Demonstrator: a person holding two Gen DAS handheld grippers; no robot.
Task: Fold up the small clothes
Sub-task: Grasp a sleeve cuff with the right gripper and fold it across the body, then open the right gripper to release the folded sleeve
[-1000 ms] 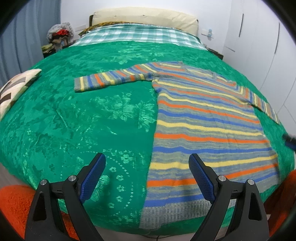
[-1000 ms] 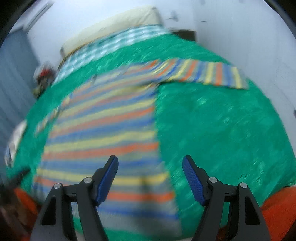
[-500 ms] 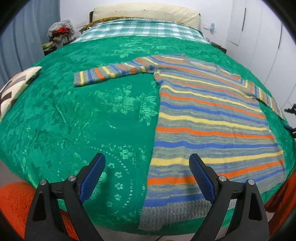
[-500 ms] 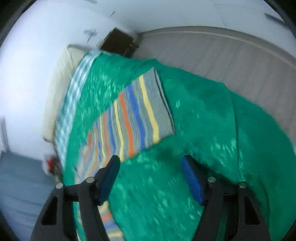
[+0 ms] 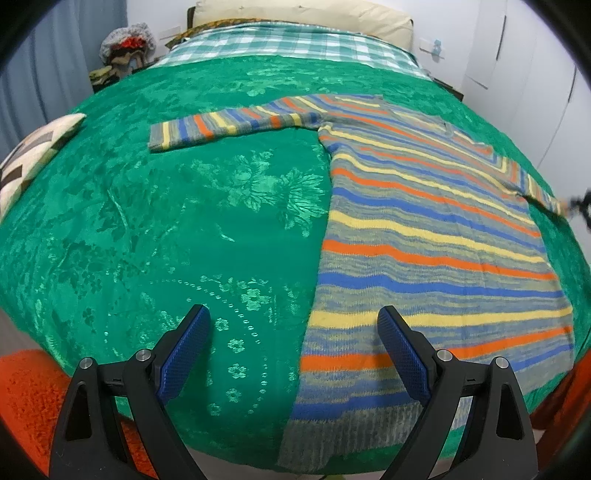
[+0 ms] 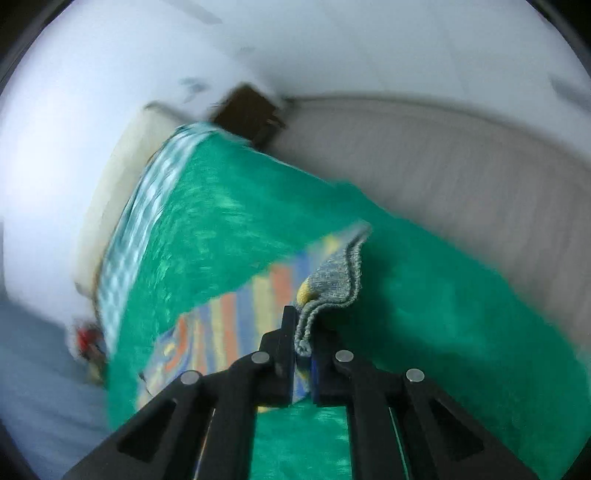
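A striped sweater (image 5: 424, 229) in grey, blue, yellow and orange lies flat on the green bedspread (image 5: 166, 221), its left sleeve (image 5: 229, 125) stretched out to the left. My left gripper (image 5: 291, 343) is open and empty above the bed's near edge, beside the sweater's hem. My right gripper (image 6: 303, 343) is shut on the grey cuff (image 6: 332, 284) of the sweater's right sleeve and lifts it off the bedspread (image 6: 424, 332). It shows at the far right of the left wrist view (image 5: 580, 203).
A checked blanket (image 5: 288, 44) and a cream pillow (image 5: 306, 14) lie at the head of the bed. A patterned cushion (image 5: 29, 155) sits at the left edge. An orange rug (image 5: 29, 398) lies on the floor. White wardrobe doors (image 5: 524, 55) stand on the right.
My right gripper swung from the hem to the right sleeve's end, closed on the cuff and raised it. My left gripper stayed open and barely moved.
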